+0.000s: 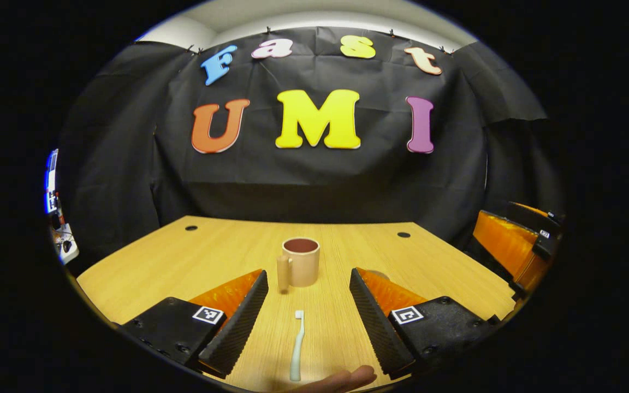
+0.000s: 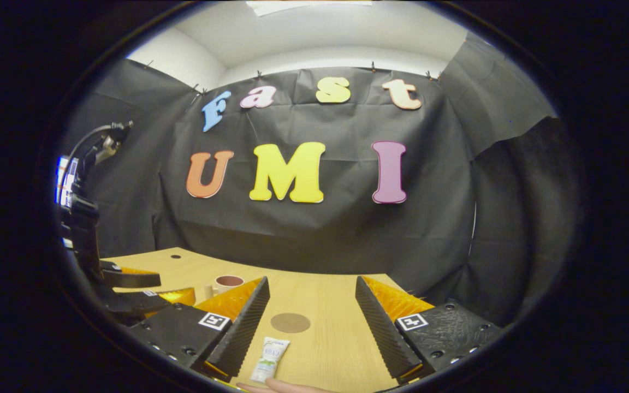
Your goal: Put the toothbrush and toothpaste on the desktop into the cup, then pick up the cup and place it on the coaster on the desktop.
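Writing: the toothpaste [image 2: 270, 359] tube carries a printed label, too small and blurred to make out. Each set of tongs bears square black-and-white marker tags on its finger bases; no readable text on them.

Left tongs [image 1: 308, 319]: fingers spread wide, holding nothing and touching nothing. The toothbrush [image 1: 296, 345] lies flat on the worktop [image 1: 145, 267] between the two fingers, clear of both, its head pointing away toward the cup [image 1: 299, 262]. The cup stands upright farther along the worktop, handle on its near-left side, nothing visible inside it. A fingertip [image 1: 347, 379] shows at the lower edge of the left gripper view, near the toothbrush handle end.

Right tongs [image 2: 312, 327]: fingers spread wide, empty, touching nothing. The toothpaste lies flat on the worktop just beside the inner face of the left-hand finger; contact cannot be confirmed. The round brown coaster [image 2: 290, 322] lies flat between the fingers, beyond the toothpaste, bare. In the right gripper view the cup stands farther off to the left.
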